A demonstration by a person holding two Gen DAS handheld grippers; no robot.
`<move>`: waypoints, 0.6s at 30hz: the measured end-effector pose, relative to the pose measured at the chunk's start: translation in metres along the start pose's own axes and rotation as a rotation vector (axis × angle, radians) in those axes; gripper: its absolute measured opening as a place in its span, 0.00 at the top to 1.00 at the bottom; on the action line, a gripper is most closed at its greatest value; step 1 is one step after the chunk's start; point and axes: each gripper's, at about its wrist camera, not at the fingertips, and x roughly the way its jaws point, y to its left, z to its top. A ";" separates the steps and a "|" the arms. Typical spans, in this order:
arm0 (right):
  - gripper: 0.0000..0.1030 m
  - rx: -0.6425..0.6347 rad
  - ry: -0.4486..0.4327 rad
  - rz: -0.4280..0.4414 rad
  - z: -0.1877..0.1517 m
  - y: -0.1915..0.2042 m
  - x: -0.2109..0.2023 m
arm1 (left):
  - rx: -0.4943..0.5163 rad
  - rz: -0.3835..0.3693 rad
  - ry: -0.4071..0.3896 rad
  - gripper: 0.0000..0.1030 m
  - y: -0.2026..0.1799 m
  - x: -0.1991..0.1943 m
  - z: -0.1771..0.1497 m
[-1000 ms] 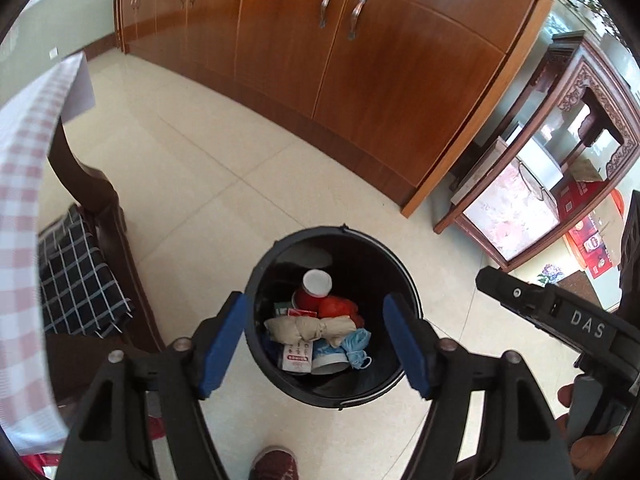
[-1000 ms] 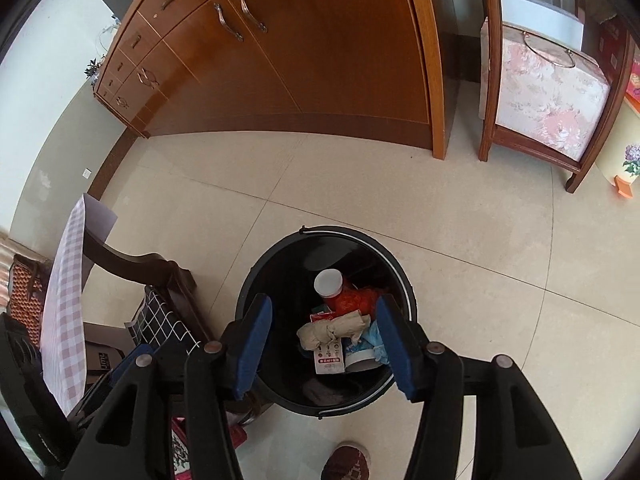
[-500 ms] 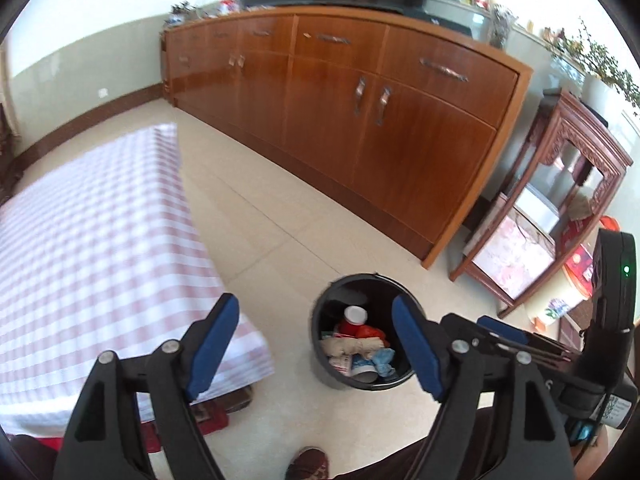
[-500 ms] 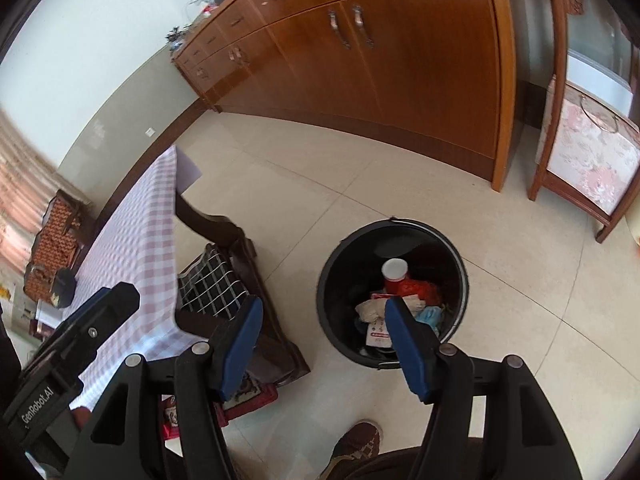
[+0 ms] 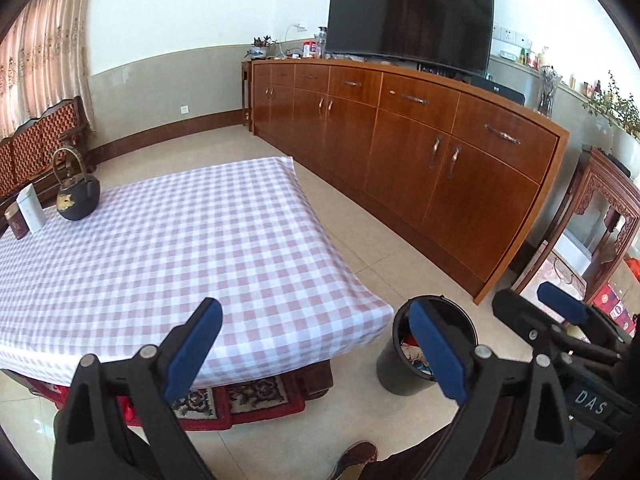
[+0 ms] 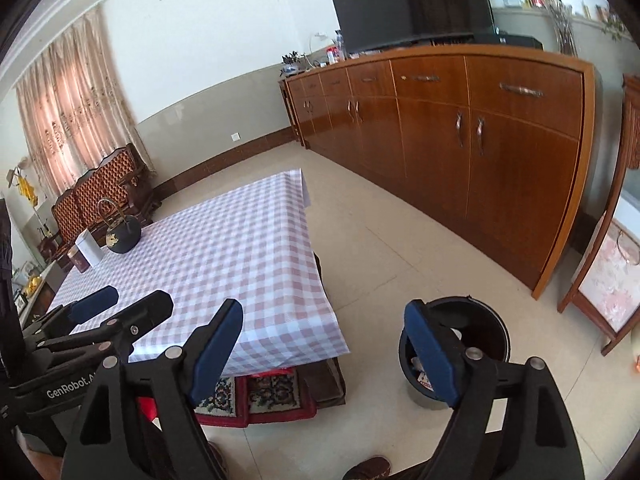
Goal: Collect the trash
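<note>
Blue-padded left gripper, left wrist view: jaws have just been opening, now wide, nothing between them. Black bin with trash stands on the floor beside the checked tablecloth. Risk: no litter shows on the cloth, so a grab might take the kettle.

Right wrist view: right gripper likewise spread and empty, jaws just opening. Risk: a low swing clips the bin and tips it.
</note>
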 end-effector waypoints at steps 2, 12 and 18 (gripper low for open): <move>0.12 -0.020 -0.041 -0.013 -0.001 0.015 -0.016 | -0.004 0.019 -0.024 0.07 0.007 -0.014 -0.004; 0.06 -0.050 -0.121 -0.046 -0.007 0.057 -0.060 | -0.064 0.074 -0.060 0.03 0.031 -0.042 -0.018; 0.06 -0.044 -0.114 -0.042 -0.009 0.060 -0.058 | -0.108 0.086 -0.078 0.03 0.042 -0.050 -0.023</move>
